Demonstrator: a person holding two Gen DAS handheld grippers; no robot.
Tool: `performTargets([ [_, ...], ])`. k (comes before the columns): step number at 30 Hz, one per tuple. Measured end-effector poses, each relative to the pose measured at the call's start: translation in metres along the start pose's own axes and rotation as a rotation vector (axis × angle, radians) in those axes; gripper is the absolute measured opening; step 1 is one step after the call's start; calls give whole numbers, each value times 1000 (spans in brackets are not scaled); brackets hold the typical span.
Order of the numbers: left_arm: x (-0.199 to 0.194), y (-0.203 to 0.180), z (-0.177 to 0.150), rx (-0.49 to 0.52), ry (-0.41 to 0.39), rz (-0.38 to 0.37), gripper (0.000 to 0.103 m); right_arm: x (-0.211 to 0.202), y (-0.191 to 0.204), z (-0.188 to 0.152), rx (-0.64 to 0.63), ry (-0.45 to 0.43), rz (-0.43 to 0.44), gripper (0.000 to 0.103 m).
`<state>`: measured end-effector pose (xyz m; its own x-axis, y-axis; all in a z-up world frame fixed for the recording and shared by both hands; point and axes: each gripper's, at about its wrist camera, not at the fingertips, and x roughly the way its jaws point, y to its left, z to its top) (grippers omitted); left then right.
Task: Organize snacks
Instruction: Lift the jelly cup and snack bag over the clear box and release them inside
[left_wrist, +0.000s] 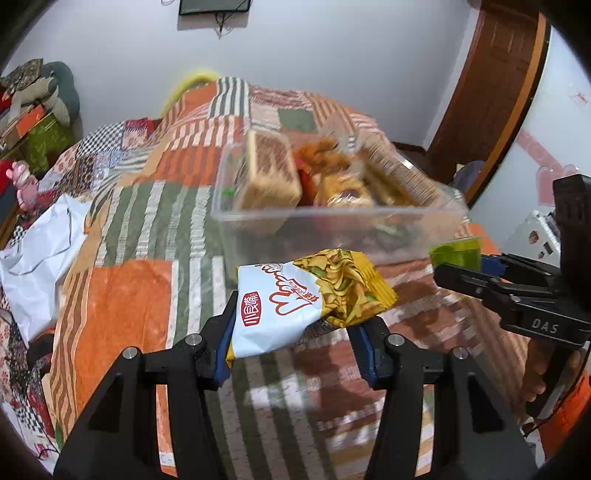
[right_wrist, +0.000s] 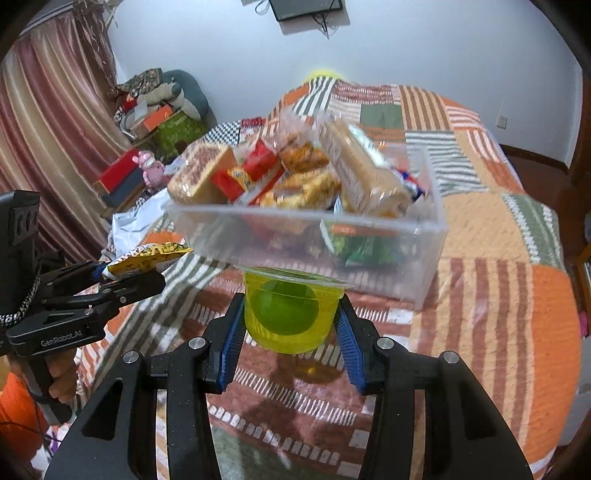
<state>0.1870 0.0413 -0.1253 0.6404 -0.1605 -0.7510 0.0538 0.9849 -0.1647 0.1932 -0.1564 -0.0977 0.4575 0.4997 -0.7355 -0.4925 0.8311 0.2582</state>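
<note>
My left gripper (left_wrist: 295, 328) is shut on a white and yellow snack packet (left_wrist: 306, 295), held above the patchwork bedspread in front of the clear plastic bin (left_wrist: 332, 218). The same packet (right_wrist: 147, 258) shows at the left of the right wrist view in the left gripper (right_wrist: 129, 275). My right gripper (right_wrist: 291, 317) is shut on a yellow-green jelly cup (right_wrist: 290, 310), lifted off the bed just before the bin (right_wrist: 258, 218). That cup (left_wrist: 456, 251) shows at the right of the left wrist view in the right gripper (left_wrist: 458, 266). The bin holds several packaged snacks.
A patchwork bedspread (right_wrist: 498, 258) covers the bed under both grippers. A white plastic bag (left_wrist: 37, 251) lies at the bed's left edge. Boxes and cushions (right_wrist: 159, 110) are piled by the curtain at the far left. A wooden door (left_wrist: 495, 92) stands at the right.
</note>
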Motion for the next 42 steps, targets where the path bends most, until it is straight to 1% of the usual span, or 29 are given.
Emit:
performTargets([
  [10,-9,-27,29,36,-61,-45,53,-15,-9,25,-3,-76,-30,44],
  [15,-4,-38,45,48,-74,-64,53,-21,-21,41,-6,-116,-76,43],
  [19,1,-45,56,54,-78,-66,53,-21,-32,52,-12,-131,-113,43],
  [25,20,-52,69,73,-69,-41,53,-15,-44,63,-2,-141,-135,43],
  [31,43,-55,82,72,-47,-35,53,-6,-52,75,-4,-144,-142,43],
  [38,66,-56,92,63,-24,-31,53,12,-59,81,5,-120,-143,44],
  [42,77,-54,95,55,-15,-33,53,23,-62,85,13,-96,-129,43],
])
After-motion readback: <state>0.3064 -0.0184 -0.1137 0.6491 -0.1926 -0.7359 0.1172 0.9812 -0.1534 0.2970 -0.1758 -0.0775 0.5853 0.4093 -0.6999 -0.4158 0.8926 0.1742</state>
